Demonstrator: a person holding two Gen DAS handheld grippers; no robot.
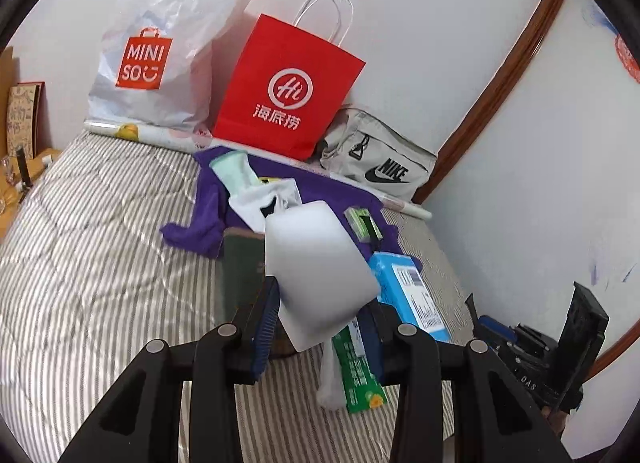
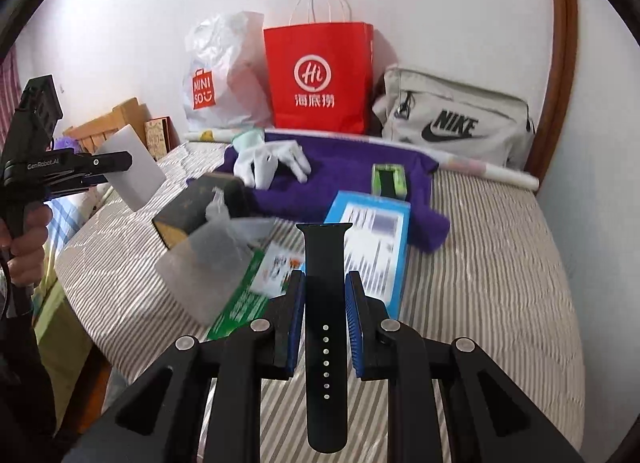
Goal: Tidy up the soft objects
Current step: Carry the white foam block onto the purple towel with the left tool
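My left gripper (image 1: 318, 305) is shut on a white foam block (image 1: 320, 271) and holds it above the striped bed; the block also shows in the right wrist view (image 2: 132, 167). My right gripper (image 2: 325, 283) is shut on a black watch strap (image 2: 325, 303), held upright above the bed. A purple cloth (image 2: 344, 175) lies near the wall with white gloves (image 2: 268, 163) and a pale green cloth (image 1: 234, 173) on it.
A Miniso plastic bag (image 2: 224, 75), a red paper bag (image 2: 320, 79) and a grey Nike bag (image 2: 456, 119) stand along the wall. A blue box (image 2: 372, 239), a green box (image 2: 248, 295), a dark book (image 2: 192, 211), a clear plastic bag (image 2: 208, 263) and a small green box (image 2: 388, 179) lie on the bed.
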